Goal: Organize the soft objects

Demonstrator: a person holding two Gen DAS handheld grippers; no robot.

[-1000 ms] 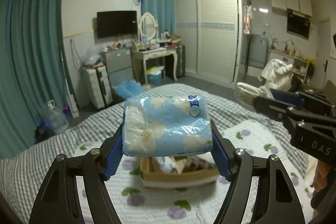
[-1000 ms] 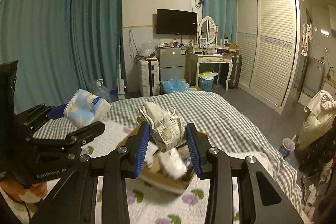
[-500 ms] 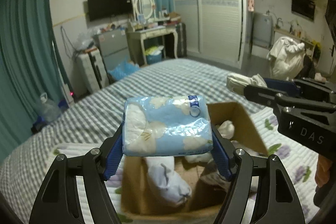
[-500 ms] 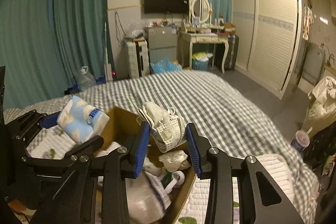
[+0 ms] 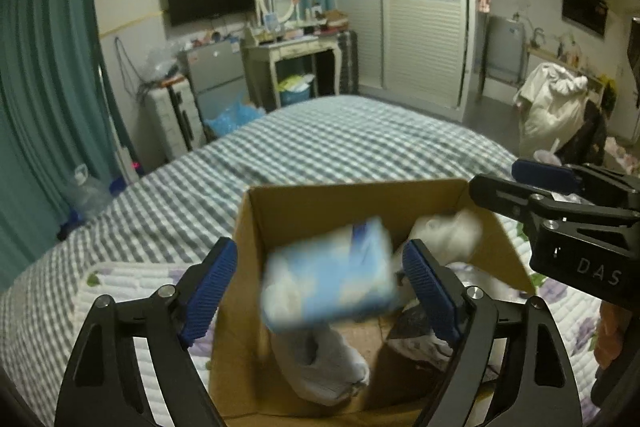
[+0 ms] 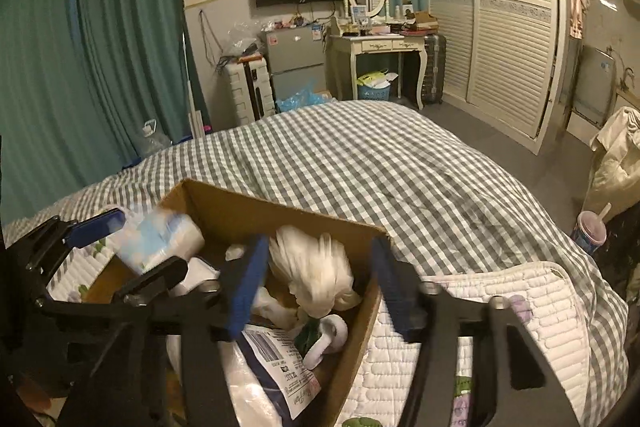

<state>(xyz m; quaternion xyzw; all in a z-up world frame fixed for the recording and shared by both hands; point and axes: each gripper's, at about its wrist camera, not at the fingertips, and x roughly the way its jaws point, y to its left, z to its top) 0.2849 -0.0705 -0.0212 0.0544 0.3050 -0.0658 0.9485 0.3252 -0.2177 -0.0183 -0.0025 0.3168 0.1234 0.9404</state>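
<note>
Both your grippers just opening over the box (image 5: pixel 256 227).
The pack (image 5: pixel 330 277) sits blurred between your left gripper's (image 5: pixel 320 285) spread jaws, untouched; the cloth (image 6: pixel 316 275) likewise in the right gripper (image 6: pixel 316 285), both angled down toward 12 o'clock.

Left gripper (image 5: pixel 316 281), lower centre of frame: jaws have just been opening, pads clear of contents. Right gripper (image 6: pixel 316 285), lower centre: jaws likewise just opening, pads clear. Both angled downward.

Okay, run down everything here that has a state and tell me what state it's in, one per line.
Left gripper: jaws just opened, pads clear of the pack.
Tissue pack: released, blurred, above the box.
Right gripper: jaws just opened.
White cloth bundle: released, blurred, between the pads.
Cardboard box: open, partly filled.
Wardrobe doors: shut.
</note>
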